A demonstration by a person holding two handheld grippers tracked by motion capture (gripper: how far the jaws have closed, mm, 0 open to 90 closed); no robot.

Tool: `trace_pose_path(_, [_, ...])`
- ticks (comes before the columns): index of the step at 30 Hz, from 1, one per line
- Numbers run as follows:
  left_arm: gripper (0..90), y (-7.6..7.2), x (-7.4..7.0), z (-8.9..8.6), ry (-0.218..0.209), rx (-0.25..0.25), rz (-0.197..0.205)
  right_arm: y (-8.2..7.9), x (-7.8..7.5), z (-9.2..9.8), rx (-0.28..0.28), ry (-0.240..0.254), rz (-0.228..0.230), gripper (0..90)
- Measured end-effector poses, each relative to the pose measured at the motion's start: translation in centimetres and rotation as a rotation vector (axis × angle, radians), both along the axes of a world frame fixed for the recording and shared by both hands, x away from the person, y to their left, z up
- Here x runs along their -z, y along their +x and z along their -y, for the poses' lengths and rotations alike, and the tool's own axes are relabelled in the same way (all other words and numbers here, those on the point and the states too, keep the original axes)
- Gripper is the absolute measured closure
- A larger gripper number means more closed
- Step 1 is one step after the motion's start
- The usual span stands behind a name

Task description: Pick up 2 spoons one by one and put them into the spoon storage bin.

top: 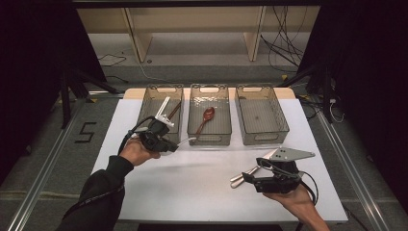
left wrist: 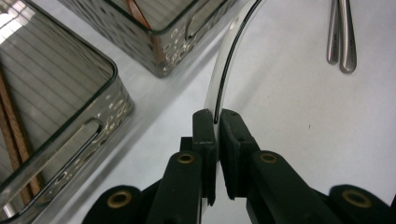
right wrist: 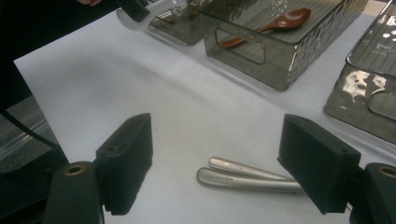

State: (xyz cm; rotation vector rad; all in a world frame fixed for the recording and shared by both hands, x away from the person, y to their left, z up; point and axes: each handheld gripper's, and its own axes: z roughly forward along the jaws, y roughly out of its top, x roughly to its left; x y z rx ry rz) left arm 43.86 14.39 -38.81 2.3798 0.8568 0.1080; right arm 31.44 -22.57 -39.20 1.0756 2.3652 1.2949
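- We see a white table (top: 202, 183) with three clear bins at its far edge: the left bin (top: 150, 103) holds brown sticks, the middle bin (top: 210, 132) a red-brown spoon (top: 207, 117).
- Our right gripper (right wrist: 215, 163) hovers with jaws spread wide, either side of two metal handles (right wrist: 243, 179) lying on the table.
- Our left gripper (left wrist: 217, 128) pinches a white spoon (left wrist: 224, 74) by its thin handle, raised just in front of the left and middle bins.
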Motion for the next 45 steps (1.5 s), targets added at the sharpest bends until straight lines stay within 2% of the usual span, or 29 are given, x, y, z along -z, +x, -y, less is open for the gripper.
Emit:
trace_pose_path(3, [85.0, 0.1, -0.6, 0.4, -0.041, -0.015, 0.001, 0.0, 0.0, 0.0, 0.001, 0.001, 0.0, 26.7])
trace_pose_path(7, [85.0, 0.4, -1.2, 1.1, -0.068, -0.021, 0.011, 0.0, 0.0, 0.0, 0.001, 0.001, 0.001, 26.7])
trace_pose_path(22, [85.0, 1.8, -2.5, 3.1, -0.098, -0.024, 0.045, 0.0, 0.0, -0.1, -0.002, 0.005, 0.004, 26.7])
trace_pose_path(37, [85.0, 3.4, -3.0, 5.3, -0.141, -0.039, 0.039, 0.0, 0.0, -0.1, -0.003, 0.006, 0.002, 26.7])
trace_pose_path(45, [85.1, 4.4, -3.4, 6.7, -0.15, -0.039, 0.04, 0.0, 0.0, -0.1, -0.004, 0.008, 0.001, 26.7])
